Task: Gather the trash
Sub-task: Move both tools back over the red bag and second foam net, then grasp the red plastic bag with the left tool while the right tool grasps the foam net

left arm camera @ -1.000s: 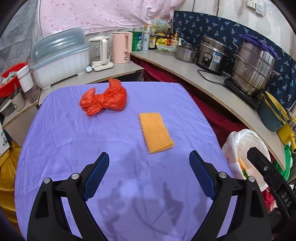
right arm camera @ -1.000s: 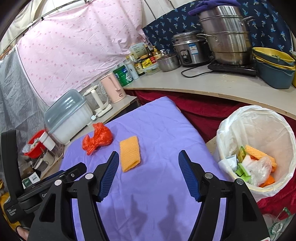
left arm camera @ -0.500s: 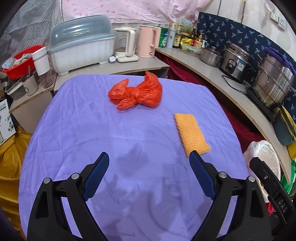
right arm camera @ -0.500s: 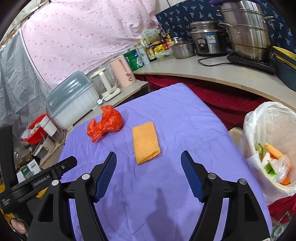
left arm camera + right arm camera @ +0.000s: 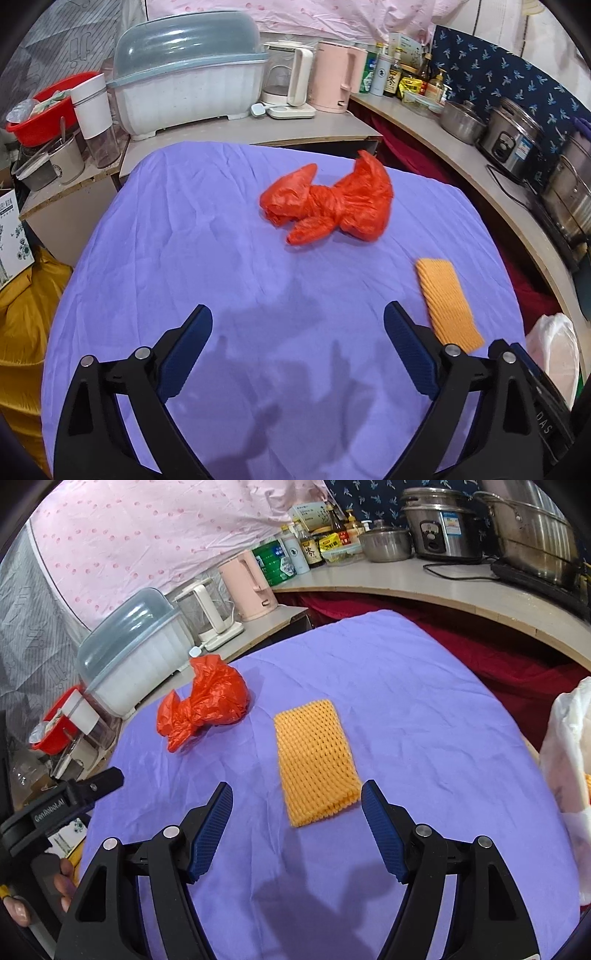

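A crumpled red plastic bag (image 5: 330,201) (image 5: 205,699) lies on the purple tablecloth (image 5: 184,258) (image 5: 406,701) toward its far side. An orange foam net sleeve (image 5: 448,304) (image 5: 314,760) lies flat to the right of it. My left gripper (image 5: 297,319) hovers over the cloth short of the bag, jaws opening, nothing between them. My right gripper (image 5: 297,794) stands open just short of the near end of the orange sleeve, which lies ahead between its fingers without touching them. The left gripper's body (image 5: 62,805) shows at the left of the right wrist view, held by a hand (image 5: 62,882).
A white-lined trash bin (image 5: 569,775) (image 5: 554,354) stands off the table's right edge. Behind the table are a covered dish rack (image 5: 184,70), kettles (image 5: 332,81), bottles, and along the curved counter (image 5: 424,583) a rice cooker (image 5: 439,524) and steel pots. A red basin (image 5: 40,107) sits far left.
Both grippers moved forward and lower over the table: the red bag and orange sleeve now look larger and nearer. The bin slid toward the right edge in both views.
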